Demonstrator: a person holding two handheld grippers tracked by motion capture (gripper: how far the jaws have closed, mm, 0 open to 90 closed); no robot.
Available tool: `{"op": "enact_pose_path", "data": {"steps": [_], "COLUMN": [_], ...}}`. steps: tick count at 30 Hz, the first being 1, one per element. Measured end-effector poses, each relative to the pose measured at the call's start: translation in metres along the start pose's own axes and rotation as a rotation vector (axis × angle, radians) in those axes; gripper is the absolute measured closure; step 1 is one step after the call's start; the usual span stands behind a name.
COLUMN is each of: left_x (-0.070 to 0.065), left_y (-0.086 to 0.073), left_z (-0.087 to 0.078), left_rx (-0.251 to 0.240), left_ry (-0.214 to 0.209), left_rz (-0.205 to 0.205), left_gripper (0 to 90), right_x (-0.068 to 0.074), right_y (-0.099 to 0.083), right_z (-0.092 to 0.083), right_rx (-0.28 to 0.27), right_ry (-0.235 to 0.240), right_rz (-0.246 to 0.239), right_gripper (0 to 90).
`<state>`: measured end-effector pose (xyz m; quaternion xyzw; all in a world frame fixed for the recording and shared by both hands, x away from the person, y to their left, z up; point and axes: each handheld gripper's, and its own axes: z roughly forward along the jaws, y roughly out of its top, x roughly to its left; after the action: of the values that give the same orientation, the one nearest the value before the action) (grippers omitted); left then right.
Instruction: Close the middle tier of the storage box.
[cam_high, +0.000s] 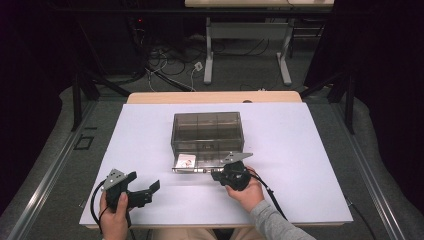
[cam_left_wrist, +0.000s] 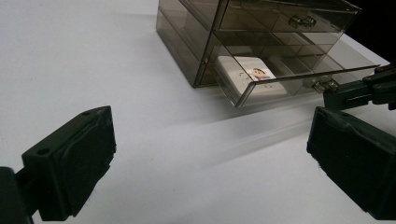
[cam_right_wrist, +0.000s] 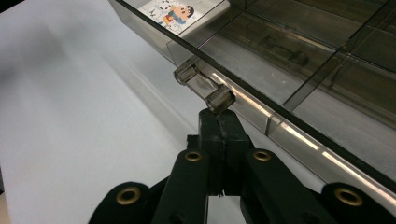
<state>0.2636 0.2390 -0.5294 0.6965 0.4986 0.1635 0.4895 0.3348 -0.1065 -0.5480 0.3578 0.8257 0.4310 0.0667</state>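
A white-topped bench (cam_high: 300, 150) carries a smoky transparent plastic drawer cabinet (cam_high: 207, 131) near its middle. The cabinet's bottom drawer (cam_high: 200, 164) is pulled out towards the person, and a small white card box with a cartoon picture (cam_high: 186, 160) lies in its left end. The right tool (cam_high: 216, 175), jaws pressed together, has its tips just under the drawer's clear handle (cam_right_wrist: 204, 87). The left tool (cam_high: 145, 185) rests on the bench near the front edge, left of the drawer, jaws wide and holding nothing.

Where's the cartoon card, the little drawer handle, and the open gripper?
cartoon card (cam_left_wrist: 254, 74), left gripper view, its printed face.
drawer handle (cam_right_wrist: 204, 87), right gripper view, its clear bar.
left gripper (cam_high: 146, 185), high view, between its jaws.
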Motion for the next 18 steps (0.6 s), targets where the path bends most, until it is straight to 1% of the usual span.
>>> {"op": "enact_pose_path", "data": {"steps": [1, 2, 3, 4, 5, 6, 7, 9, 10, 12, 13, 15, 18], "left_x": [-0.0001, -0.0001, 0.0001, 0.0001, 0.0002, 0.0, -0.0001, 0.0001, 0.0002, 0.0005, 0.0006, 0.0008, 0.0009], "left_y": [0.0002, 0.0002, 0.0002, 0.0, -0.0002, -0.0001, 0.0, 0.0, -0.0001, -0.0002, -0.0002, -0.0002, -0.0003], "left_z": [0.0, 0.0001, 0.0002, 0.0005, 0.0007, 0.0006, 0.0005, 0.0, -0.0001, -0.0001, -0.0001, -0.0002, -0.0002], "left_rx": [-0.003, -0.003, 0.0, 0.002, 0.002, 0.001, 0.0, 0.0, -0.001, -0.005, -0.007, -0.007, -0.006], "left_ry": [0.001, 0.0, 0.0, -0.001, -0.001, -0.001, -0.002, 0.0, 0.0, 0.002, 0.001, 0.001, 0.001], "left_rz": [-0.004, -0.004, 0.001, 0.002, 0.002, 0.002, 0.002, 0.0, -0.004, -0.007, -0.006, -0.006, -0.005], "left_gripper": [1.6, 1.6, 1.6, 1.6, 1.6, 1.6, 1.6, 1.6, 1.6, 1.6, 1.6, 1.6, 1.6], "right_x": [-0.0001, -0.0003, -0.0008, -0.0015, -0.0018, -0.0023, -0.0023, -0.0036, -0.0036, -0.0039, -0.0039, -0.0041, -0.0052], "right_y": [0.0002, 0.0003, 0.0009, 0.0012, 0.0009, 0.0011, 0.0012, 0.0017, 0.0017, 0.002, 0.0026, 0.0023, 0.0027], "right_z": [-0.0005, -0.0001, -0.0011, -0.0012, -0.0004, -0.0007, -0.0009, -0.0013, -0.0006, -0.0004, -0.0013, 0.0002, 0.0006], "right_rx": [0.008, 0.001, 0.019, 0.016, -0.001, 0.0, 0.0, 0.002, -0.009, -0.01, 0.007, -0.013, -0.012], "right_ry": [-0.001, -0.001, 0.003, 0.0, 0.0, 0.008, 0.001, 0.008, 0.01, 0.013, 0.015, 0.019, 0.016], "right_rz": [0.006, 0.011, 0.015, 0.011, 0.013, 0.013, 0.025, 0.03, 0.035, 0.044, 0.051, 0.063, 0.072], "right_gripper": [90.0, 90.0, 90.0, 90.0, 90.0, 90.0, 90.0, 90.0, 90.0, 90.0, 90.0, 90.0, 90.0]}}
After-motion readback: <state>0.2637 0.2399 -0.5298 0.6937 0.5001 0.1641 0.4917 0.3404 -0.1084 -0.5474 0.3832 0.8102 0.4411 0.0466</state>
